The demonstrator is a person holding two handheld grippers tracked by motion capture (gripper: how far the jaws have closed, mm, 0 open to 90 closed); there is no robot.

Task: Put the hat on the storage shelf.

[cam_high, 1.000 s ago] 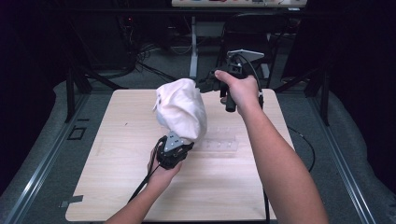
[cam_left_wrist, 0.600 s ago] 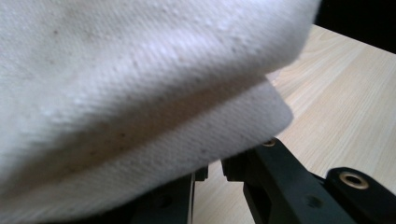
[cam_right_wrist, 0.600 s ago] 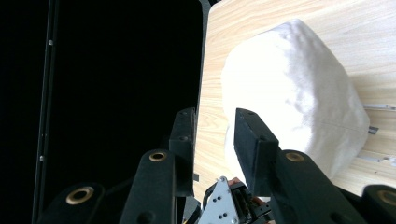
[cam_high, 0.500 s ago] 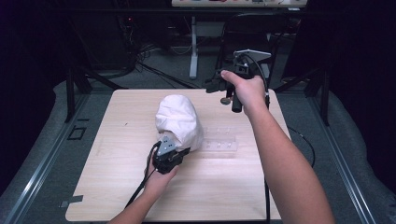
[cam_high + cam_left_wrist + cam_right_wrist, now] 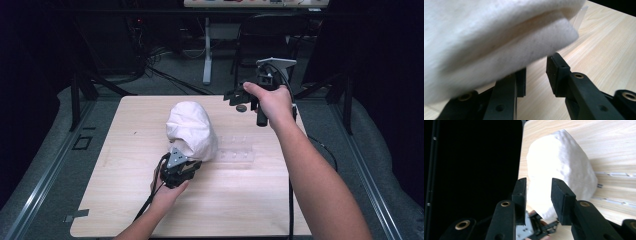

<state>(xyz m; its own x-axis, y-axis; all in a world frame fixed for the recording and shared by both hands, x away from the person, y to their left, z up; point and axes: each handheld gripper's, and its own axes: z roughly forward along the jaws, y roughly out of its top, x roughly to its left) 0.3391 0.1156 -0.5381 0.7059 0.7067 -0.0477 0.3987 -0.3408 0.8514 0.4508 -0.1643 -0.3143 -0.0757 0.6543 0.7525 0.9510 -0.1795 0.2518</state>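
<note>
A lumpy white cloth [image 5: 190, 129] sits heaped in the middle of the wooden table [image 5: 125, 190]. My left gripper [image 5: 178, 169] is at the cloth's near edge. In the left gripper view its jaws [image 5: 536, 75] stand open, bare table shows in the gap, and the cloth [image 5: 486, 37] drapes over the left jaw. My right gripper [image 5: 234, 96] is held up over the table's far right part, apart from the cloth. It points back toward the cloth and is open with nothing between its fingers [image 5: 537, 195]. Beyond them lies the cloth [image 5: 561, 167].
A clear plastic tray [image 5: 236, 152] lies flat on the table just right of the cloth, partly under it; its edge [image 5: 579, 15] shows past the cloth. Dark floor, cables and a stand lie beyond the table's far edge.
My right gripper has drawn away from the cloth, to the right and toward the far edge. The cloth has sunk lower onto the table. The left gripper has stayed in place.
</note>
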